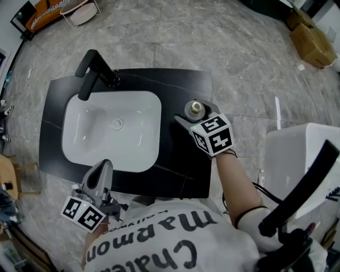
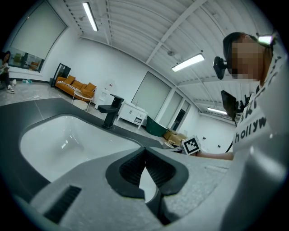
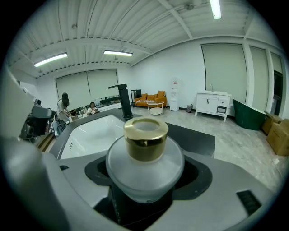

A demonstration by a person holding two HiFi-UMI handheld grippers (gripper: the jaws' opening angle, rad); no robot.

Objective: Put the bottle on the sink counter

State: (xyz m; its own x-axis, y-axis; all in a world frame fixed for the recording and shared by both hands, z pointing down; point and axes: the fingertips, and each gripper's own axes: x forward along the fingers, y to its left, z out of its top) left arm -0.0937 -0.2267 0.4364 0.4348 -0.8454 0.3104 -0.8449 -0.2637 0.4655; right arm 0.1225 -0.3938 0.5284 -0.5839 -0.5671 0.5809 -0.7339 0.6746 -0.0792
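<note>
A frosted round bottle (image 3: 144,169) with a gold neck (image 3: 145,139) sits upright between the jaws of my right gripper (image 3: 145,180), which is shut on it. In the head view the bottle (image 1: 196,109) is over the black sink counter (image 1: 183,85), to the right of the white basin (image 1: 111,130); whether it touches the counter I cannot tell. My right gripper (image 1: 192,112) reaches in from the right. My left gripper (image 1: 101,171) hangs at the counter's near edge, by the basin's front, shut and holding nothing; its jaws (image 2: 145,173) meet.
A black tap (image 1: 94,71) stands at the basin's back left. A white cabinet (image 1: 297,154) with a black bar is at the right. Cardboard boxes (image 1: 311,40) lie on the tiled floor at the far right, and a wire rack (image 1: 79,13) at the far left.
</note>
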